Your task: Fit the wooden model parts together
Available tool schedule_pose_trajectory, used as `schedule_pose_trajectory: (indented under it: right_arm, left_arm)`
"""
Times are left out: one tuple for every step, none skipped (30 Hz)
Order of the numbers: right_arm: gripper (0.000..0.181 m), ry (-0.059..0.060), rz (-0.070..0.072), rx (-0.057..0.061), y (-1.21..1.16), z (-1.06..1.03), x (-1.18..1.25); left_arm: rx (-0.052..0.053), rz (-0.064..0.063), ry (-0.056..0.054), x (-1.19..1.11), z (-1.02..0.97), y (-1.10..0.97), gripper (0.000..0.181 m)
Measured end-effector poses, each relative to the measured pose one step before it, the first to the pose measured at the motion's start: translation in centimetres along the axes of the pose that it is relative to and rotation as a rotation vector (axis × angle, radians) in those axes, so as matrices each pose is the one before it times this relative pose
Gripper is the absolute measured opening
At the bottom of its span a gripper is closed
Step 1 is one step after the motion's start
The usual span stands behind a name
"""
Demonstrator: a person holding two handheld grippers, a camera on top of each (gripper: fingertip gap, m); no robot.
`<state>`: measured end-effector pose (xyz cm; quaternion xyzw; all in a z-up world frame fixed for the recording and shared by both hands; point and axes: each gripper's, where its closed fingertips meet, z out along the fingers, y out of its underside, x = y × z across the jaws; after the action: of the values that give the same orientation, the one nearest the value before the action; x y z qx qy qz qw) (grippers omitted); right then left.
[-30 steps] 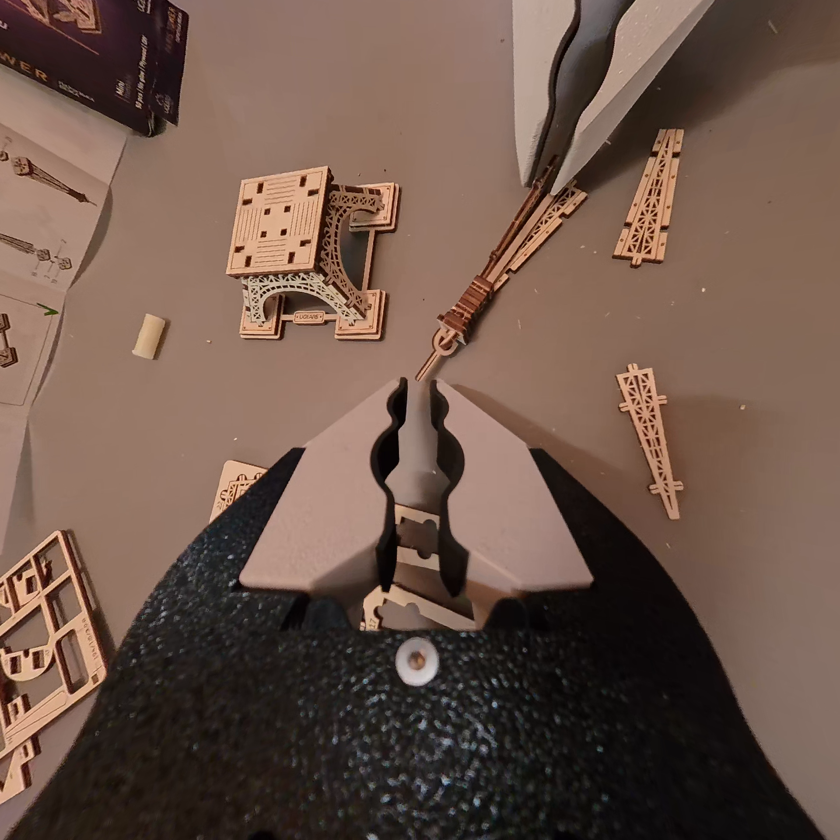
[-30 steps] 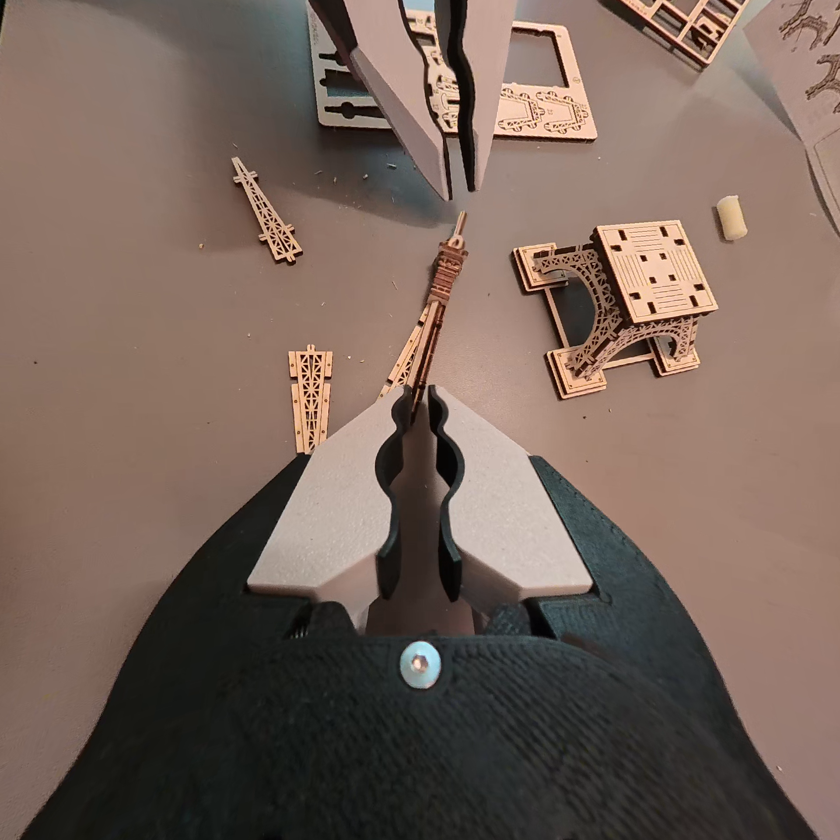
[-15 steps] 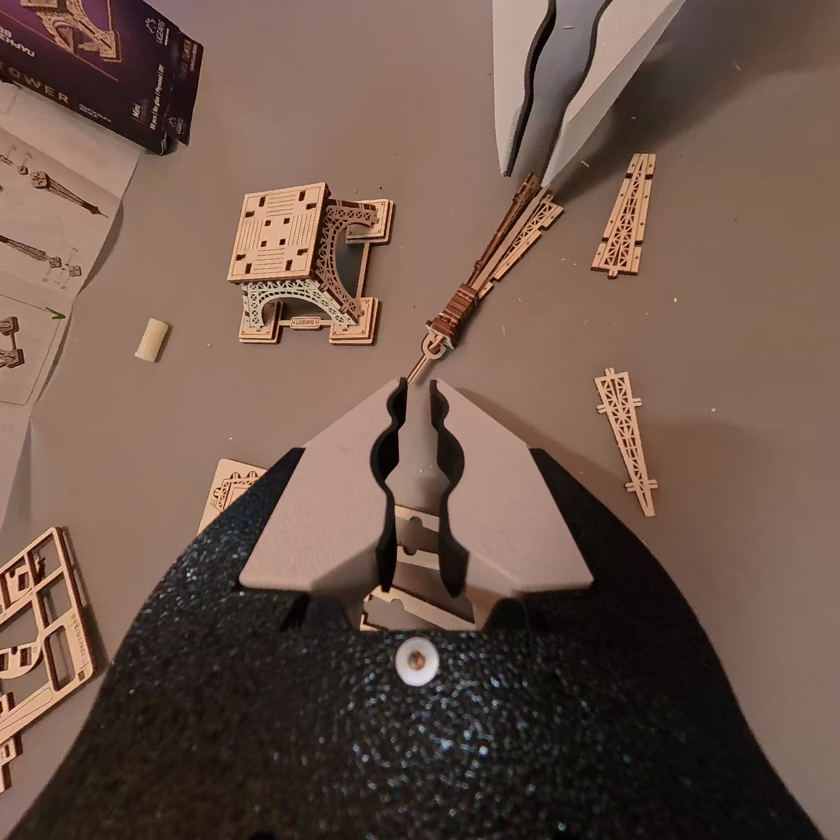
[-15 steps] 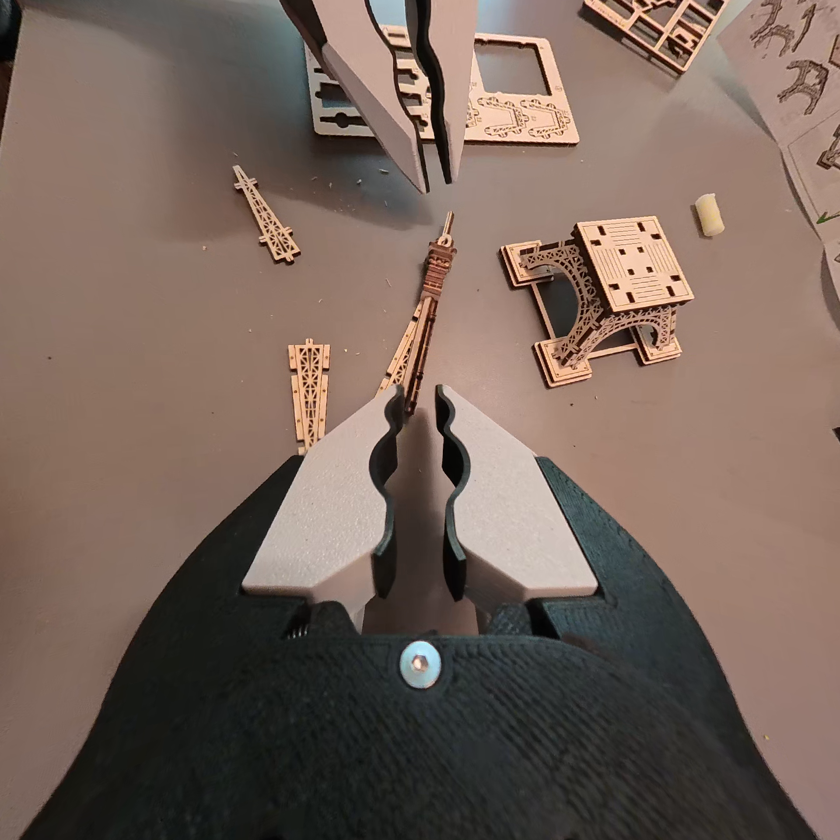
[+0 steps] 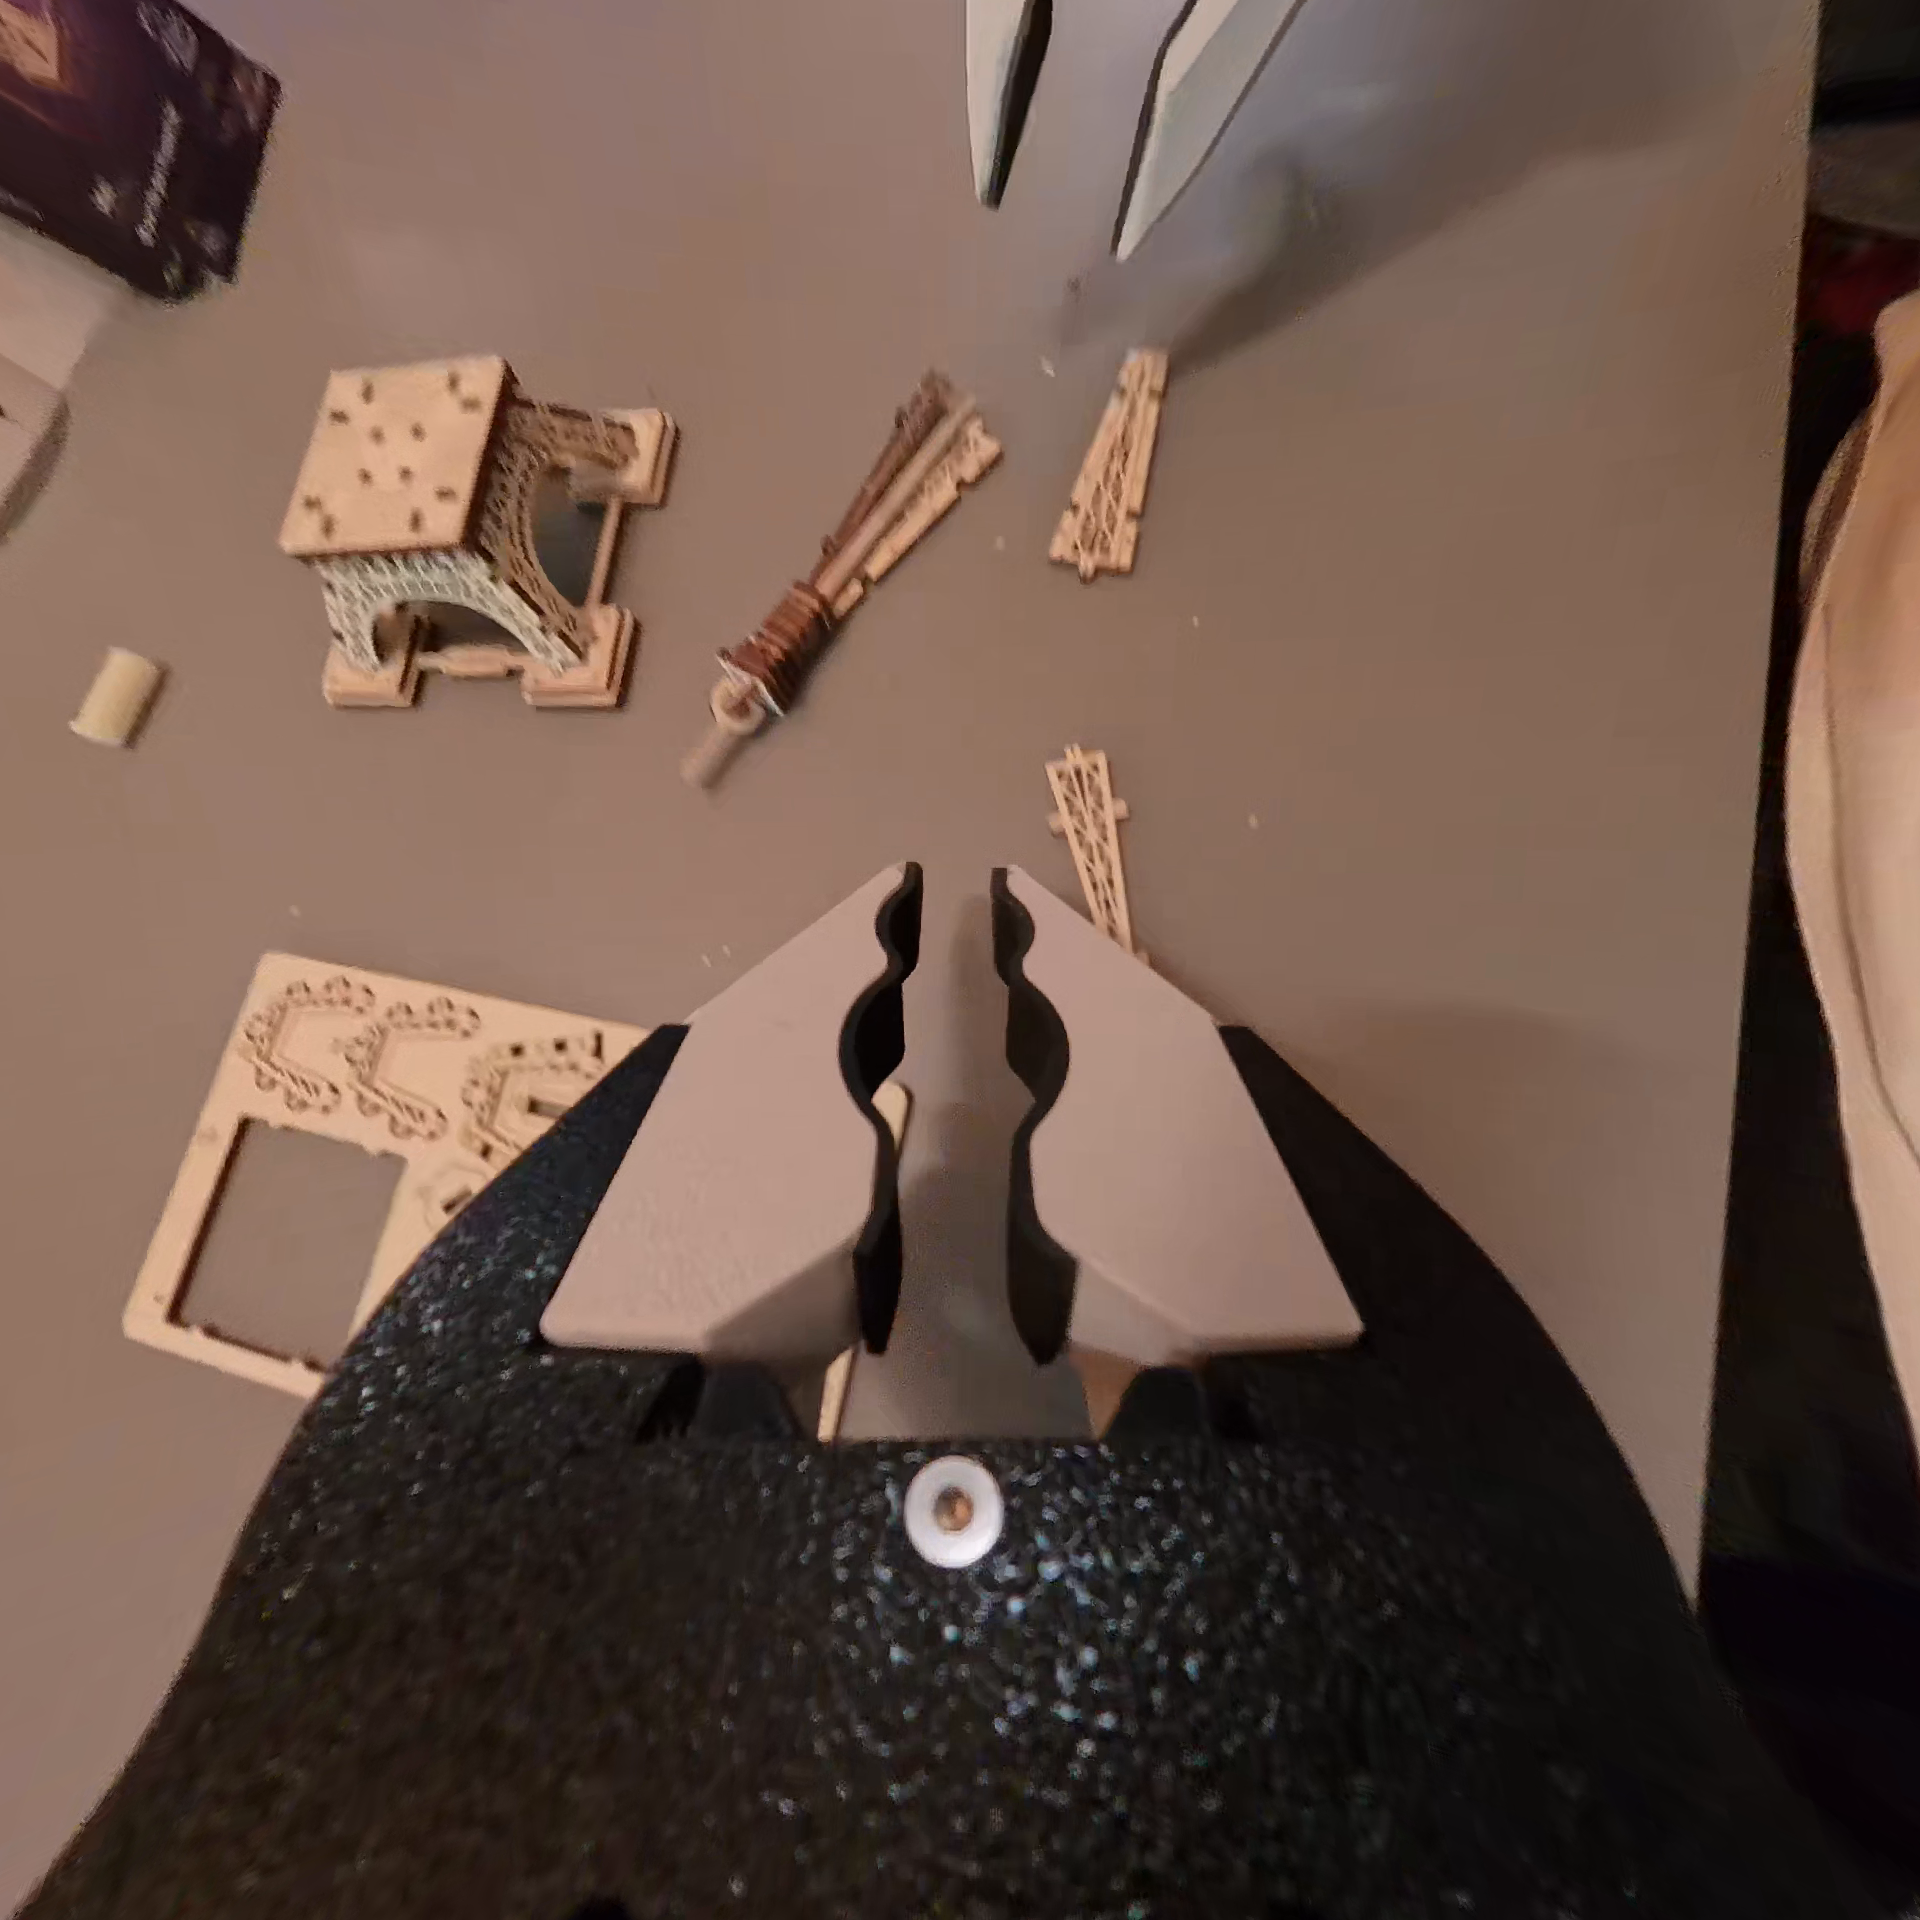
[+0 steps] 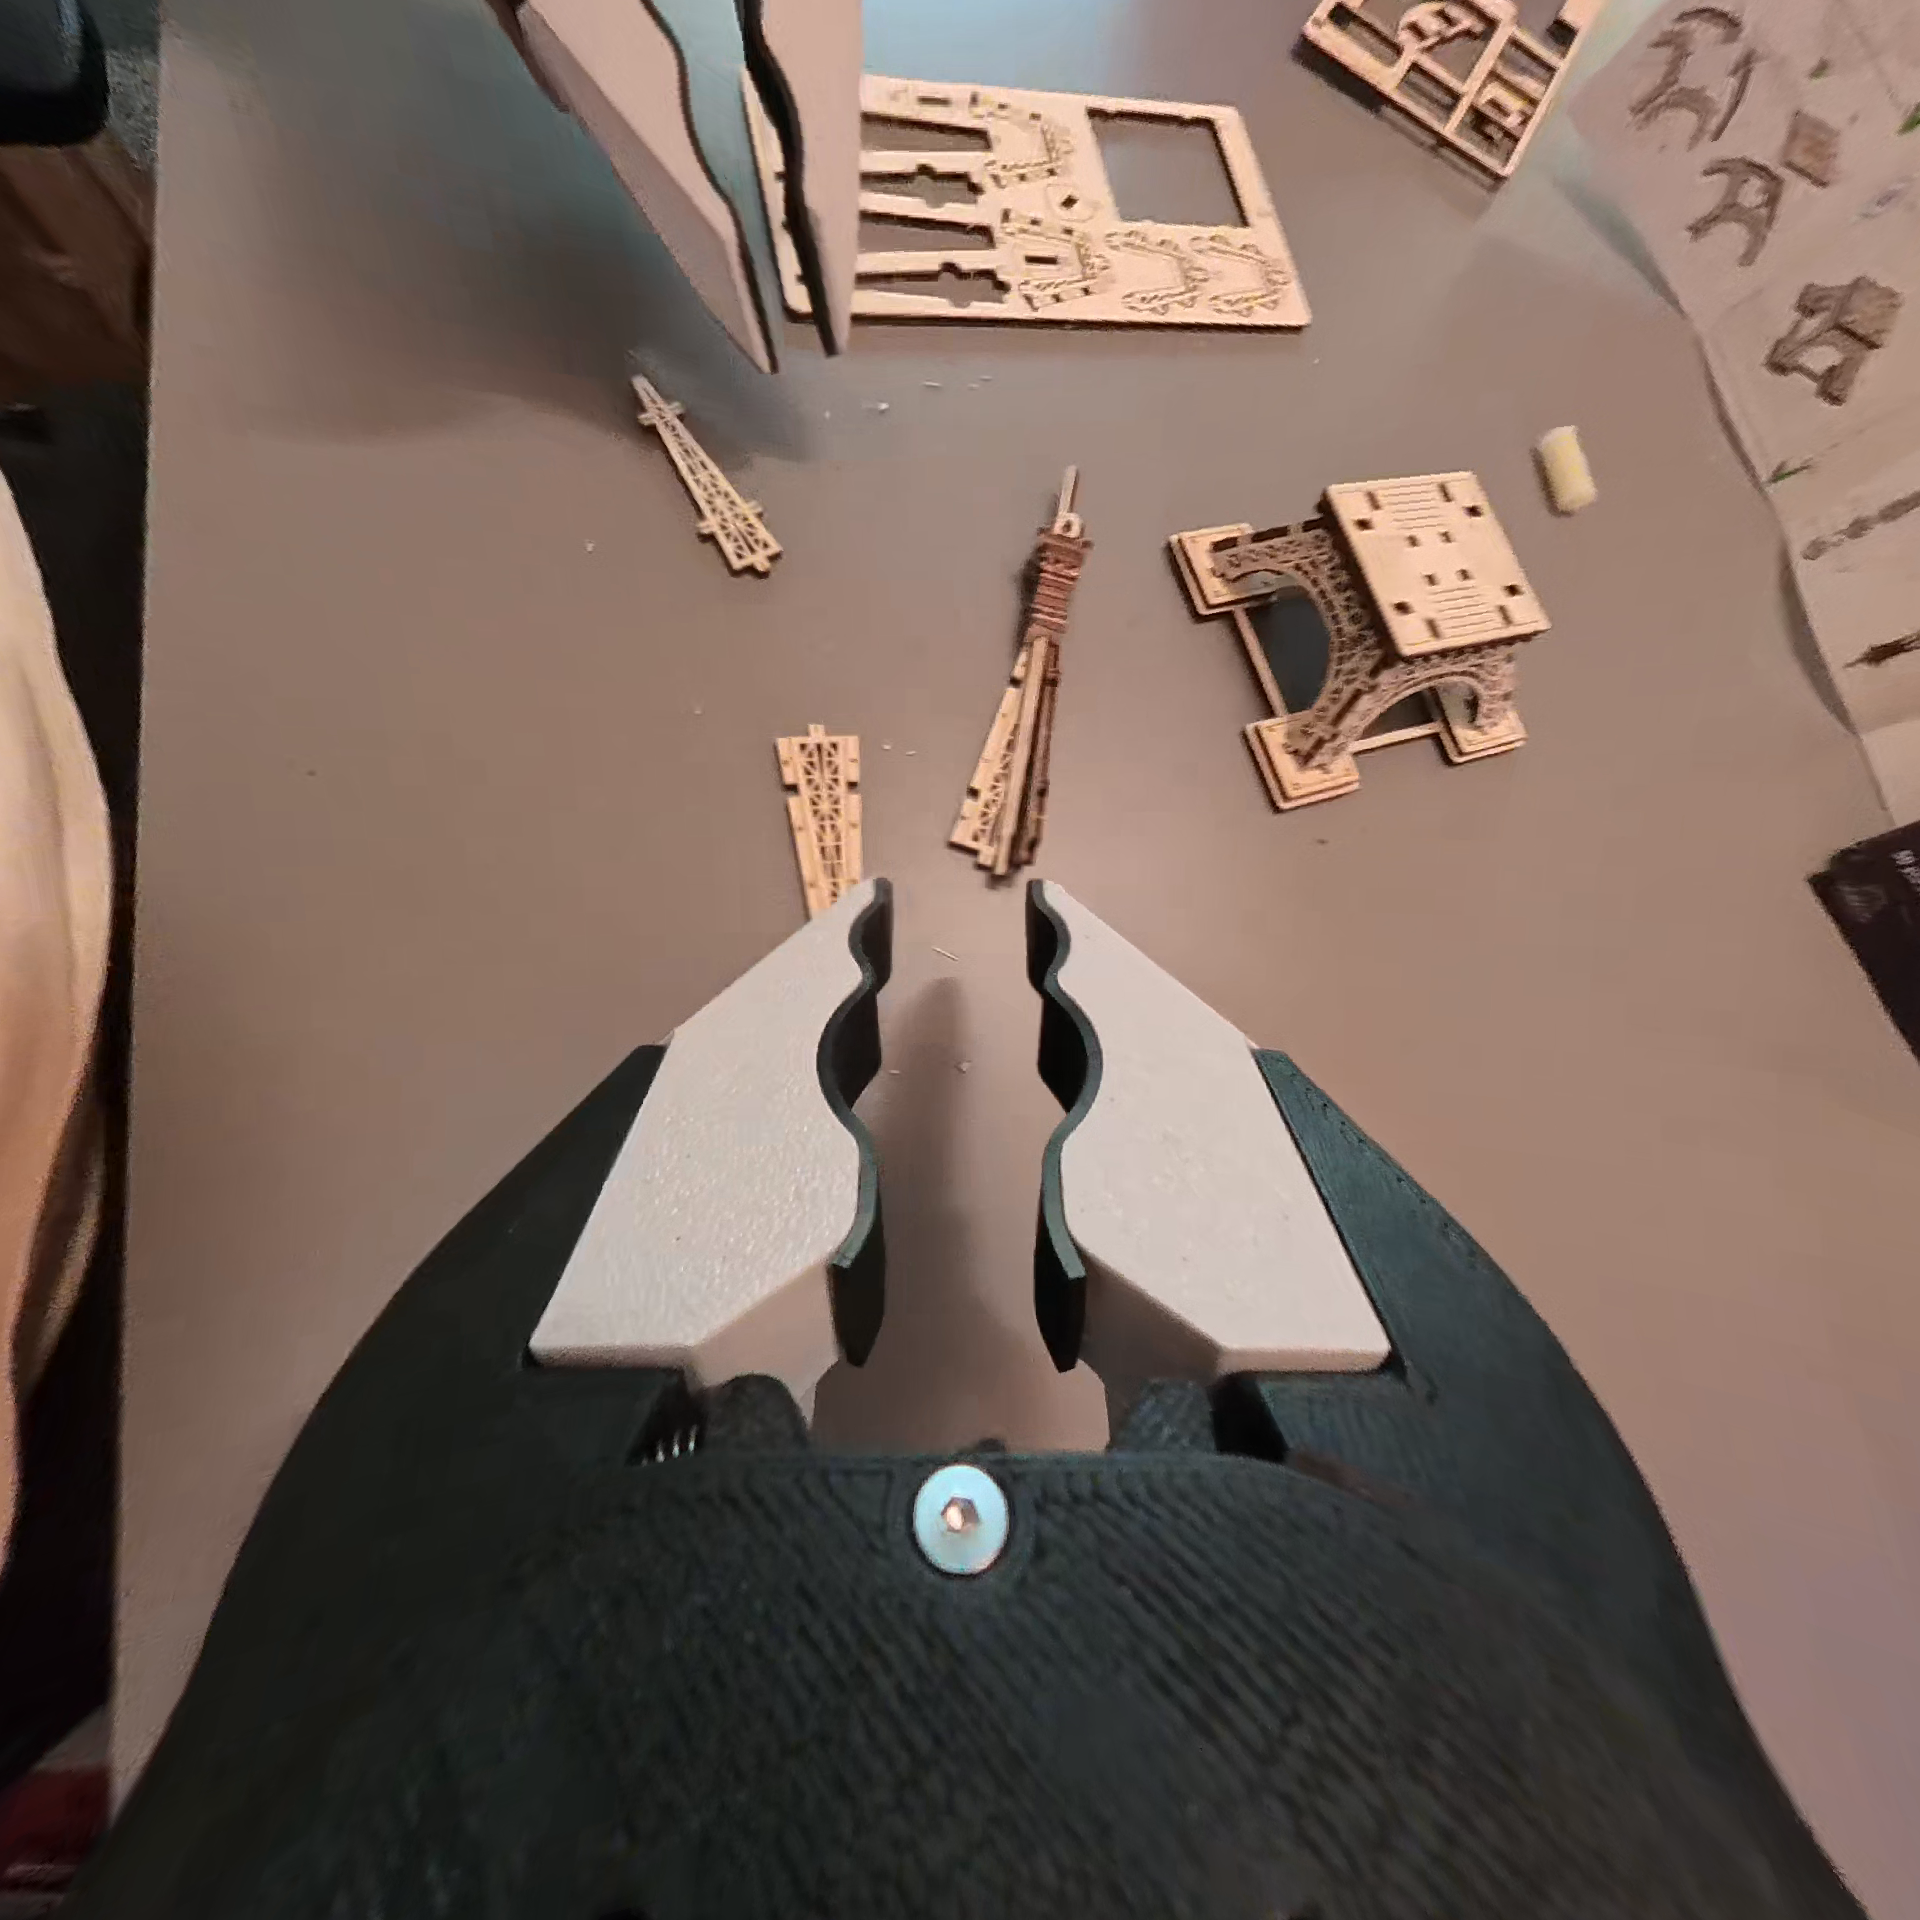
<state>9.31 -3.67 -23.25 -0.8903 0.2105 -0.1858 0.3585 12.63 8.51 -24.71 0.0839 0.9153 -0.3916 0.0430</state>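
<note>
We hover both tools over the grey bench (image 6: 436, 727), each empty with its jaws parted. The left tool (image 5: 956, 883) hangs just short of the narrow lattice strip (image 5: 1091, 842); the right tool (image 6: 956, 899) sits just short of the half-built spire (image 6: 1023, 717), with its left finger beside the wider lattice panel (image 6: 826, 810).

The spire lies flat on the bench, loose and held by nothing, its thin tip pointing toward the left tool. The finished tower base (image 6: 1382, 623) stands upright just beside it. Two punched-out part sheets, a folded instruction page (image 6: 1787, 239) and a small pale roll (image 6: 1564, 468) lie farther off.

The step in hand looks like picking a side panel to add to the spire. We judge it best to close on the panel's broad end, edge-on, since the lattice is thin and would likely snap if squeezed across its face. The other tool should steady the spire near its banded neck (image 6: 1055, 571).

Both tools point steeply down at the bench and face each other across the parts.
</note>
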Motion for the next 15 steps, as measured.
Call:
schedule_pose_trajectory:
  right_arm:
    - [0.024,0.0005,0.0119,-0.0166,0.105,0.287,-0.393]
    - [0.025,0.0029,0.0072,-0.0196,0.212,0.257,-0.423]
    - [0.025,0.0025,-0.0005,-0.0187,0.262,0.226,-0.476]
    - [0.027,0.0076,-0.0031,-0.0156,0.288,0.213,-0.404]
    - [0.028,0.0105,-0.0031,-0.0117,0.257,0.189,-0.339]
    - [0.03,0.0097,-0.003,-0.0071,0.226,0.177,-0.269]
    - [0.029,0.0068,0.0018,-0.001,0.132,0.109,-0.21]
    - [0.028,-0.0001,0.0074,0.0038,0.041,0.06,-0.221]
    - [0.027,0.0028,0.0084,0.0049,-0.029,-0.001,-0.119]
    - [0.027,0.0141,0.0079,0.0041,-0.043,-0.067,0.095]
    - [0.027,0.0167,0.0078,0.0041,-0.089,-0.131,0.154]
    - [0.026,0.0068,0.0074,0.005,-0.14,-0.148,0.01]
    - [0.026,0.0011,0.0024,0.0084,-0.196,-0.143,-0.074]
    - [0.025,0.003,-0.0067,0.008,-0.137,-0.089,-0.052]
    - [0.025,0.0094,-0.0087,-0.0029,0.087,-0.038,0.057]
  left_arm:
    - [-0.031,-0.0013,-0.0017,0.414,-0.11,0.696,0.013]
    - [-0.0283,-0.0017,-0.0025,0.399,-0.11,0.672,0.013]
    - [-0.0176,-0.0036,-0.0067,0.324,-0.097,0.487,0.014]
    - [-0.0029,-0.0038,0.0032,0.477,-0.1,0.221,0.015]
    - [0.0079,-0.0051,0.0111,0.555,-0.047,0.016,0.015]
    - [0.005,-0.0068,0.0064,0.418,0.05,0.023,0.015]
    - [-0.0054,-0.0056,-0.002,0.207,0.133,0.135,0.015]
    - [-0.0086,-0.0012,-0.0044,0.098,0.158,0.15,0.015]
    - [0.0091,-0.0031,-0.0034,0.051,0.103,-0.157,0.015]
    - [0.0092,-0.0103,-0.0002,0.012,0.14,-0.188,0.015]
    - [0.005,-0.0166,0.0029,0.009,0.191,-0.142,0.015]
    - [0.0071,-0.0171,0.0025,-0.004,0.184,-0.177,0.014]
    - [0.007,-0.0132,0.0015,-0.003,0.19,-0.175,0.014]
    - [0.0057,-0.0088,0.0031,0.04,0.152,-0.147,0.014]
    - [0.0032,-0.0048,0.0015,0.02,0.1,-0.107,0.013]
